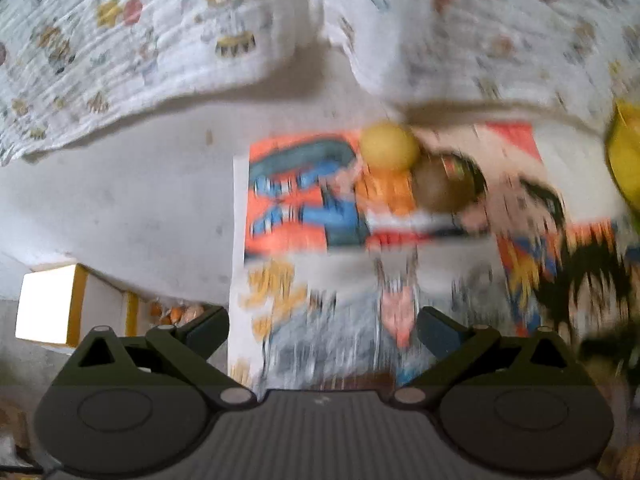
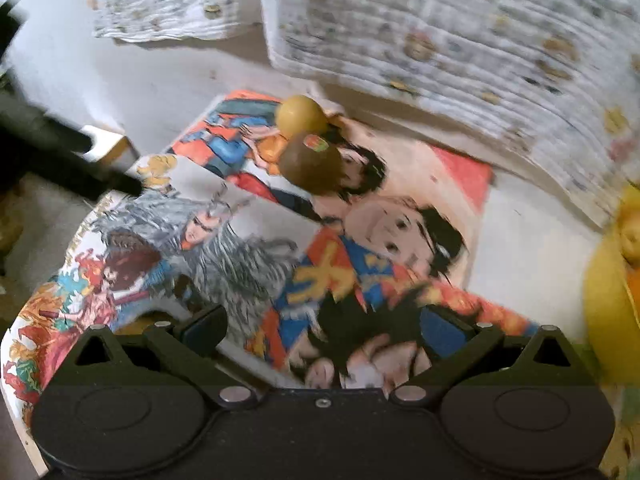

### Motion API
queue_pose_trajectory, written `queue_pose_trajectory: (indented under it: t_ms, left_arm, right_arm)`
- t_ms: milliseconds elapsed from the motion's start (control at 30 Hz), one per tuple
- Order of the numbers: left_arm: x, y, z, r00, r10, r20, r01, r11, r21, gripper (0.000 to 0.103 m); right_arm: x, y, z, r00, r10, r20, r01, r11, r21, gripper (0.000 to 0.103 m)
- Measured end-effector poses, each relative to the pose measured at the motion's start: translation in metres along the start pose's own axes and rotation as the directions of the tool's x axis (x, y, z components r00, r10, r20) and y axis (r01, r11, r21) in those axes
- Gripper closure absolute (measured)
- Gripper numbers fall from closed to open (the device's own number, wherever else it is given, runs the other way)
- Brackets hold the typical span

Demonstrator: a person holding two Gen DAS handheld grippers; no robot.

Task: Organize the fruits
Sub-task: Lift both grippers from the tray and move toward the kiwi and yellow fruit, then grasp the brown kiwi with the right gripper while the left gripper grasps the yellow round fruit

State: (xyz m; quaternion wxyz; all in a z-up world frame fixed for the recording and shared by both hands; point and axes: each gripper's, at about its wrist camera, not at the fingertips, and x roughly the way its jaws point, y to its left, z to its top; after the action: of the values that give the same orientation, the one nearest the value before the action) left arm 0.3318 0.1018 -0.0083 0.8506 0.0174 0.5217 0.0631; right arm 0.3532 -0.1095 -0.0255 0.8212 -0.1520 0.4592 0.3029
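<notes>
A round yellow fruit (image 1: 390, 146) (image 2: 302, 114) and a brown kiwi with a sticker (image 1: 438, 184) (image 2: 310, 166) lie touching each other on colourful cartoon posters (image 1: 304, 208) (image 2: 224, 236). A yellow container (image 1: 626, 156) (image 2: 612, 300) sits at the right edge; in the right wrist view it holds a yellowish and an orange fruit. My left gripper (image 1: 322, 332) is open and empty, well short of the two fruits. My right gripper (image 2: 322, 332) is open too, with nothing between its fingers, hovering over the posters. The other gripper (image 2: 60, 156) shows dark at the left of the right wrist view.
A white patterned cloth (image 1: 132, 52) (image 2: 460, 40) drapes across the back, just behind the fruits. The posters lie on a white surface (image 1: 132, 196) whose left edge drops off. A white and yellow box (image 1: 52, 306) stands lower left. Both views are motion-blurred.
</notes>
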Motion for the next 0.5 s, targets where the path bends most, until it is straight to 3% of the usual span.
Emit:
queue_pose_trajectory:
  t_ms: [100,233,500]
  left_arm:
    - [0.014,0.002,0.027,0.999,0.004,0.040,0.001,0.992,-0.127,0.001]
    - [0.039,0.004,0.059,0.997,-0.026,0.069,0.045,0.959,-0.281,0.001]
    - [0.079,-0.003,0.087,0.994,-0.085,0.069,0.103,0.944,-0.315,0.001]
  right_arm:
    - [0.017,-0.002,0.012,0.999,0.027,0.026,-0.026,0.999,-0.041,0.001]
    - [0.039,-0.006,0.029,0.998,0.050,0.046,-0.047,0.997,-0.054,0.001]
    - [0.066,-0.016,0.042,0.993,0.062,0.097,-0.052,0.993,-0.103,0.001]
